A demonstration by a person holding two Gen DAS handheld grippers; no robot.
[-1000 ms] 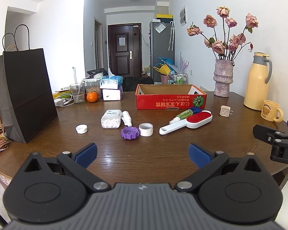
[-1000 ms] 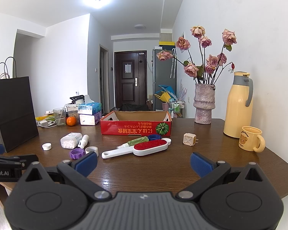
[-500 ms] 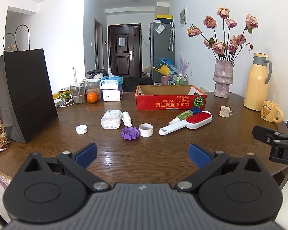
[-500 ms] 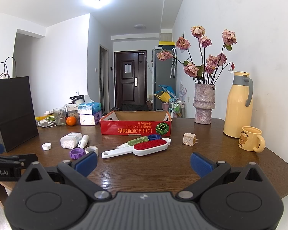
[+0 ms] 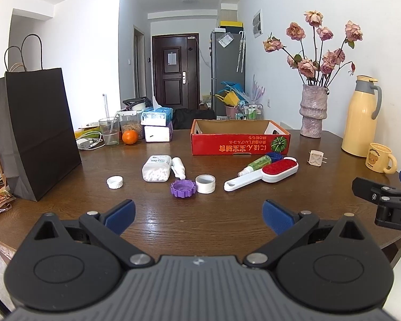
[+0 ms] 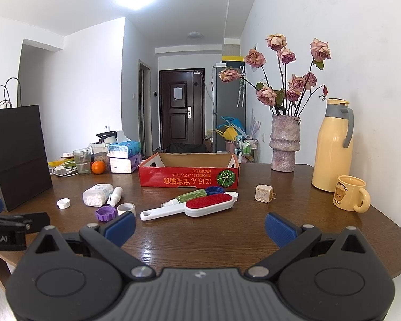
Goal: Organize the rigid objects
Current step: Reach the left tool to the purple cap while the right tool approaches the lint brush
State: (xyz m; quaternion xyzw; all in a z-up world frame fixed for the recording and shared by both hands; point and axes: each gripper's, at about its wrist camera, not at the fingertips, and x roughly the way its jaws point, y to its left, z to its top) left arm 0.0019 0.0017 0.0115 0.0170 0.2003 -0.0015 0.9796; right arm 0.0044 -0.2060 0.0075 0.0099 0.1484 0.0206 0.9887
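A red cardboard box (image 5: 240, 144) (image 6: 188, 178) stands open on the wooden table. In front of it lie a red-and-white lint brush (image 5: 262, 174) (image 6: 189, 207), a green spray bottle (image 5: 255, 164), a blue cap (image 5: 274, 156), a cotton-swab box (image 5: 157, 167), a small white bottle (image 5: 178, 167), a purple lid (image 5: 182, 188), a tape roll (image 5: 205, 183), a white cap (image 5: 115, 182) and a plug adapter (image 5: 316, 158) (image 6: 264, 193). My left gripper (image 5: 197, 215) is open and empty near the front edge. My right gripper (image 6: 200, 226) is open and empty, to its right.
A black paper bag (image 5: 32, 136) stands at the left. A vase of roses (image 5: 312, 115), a yellow thermos (image 5: 361, 115) and a bear mug (image 5: 379, 157) stand at the right. A glass, an orange (image 5: 130, 137) and tissue boxes (image 5: 157, 125) sit at the back left.
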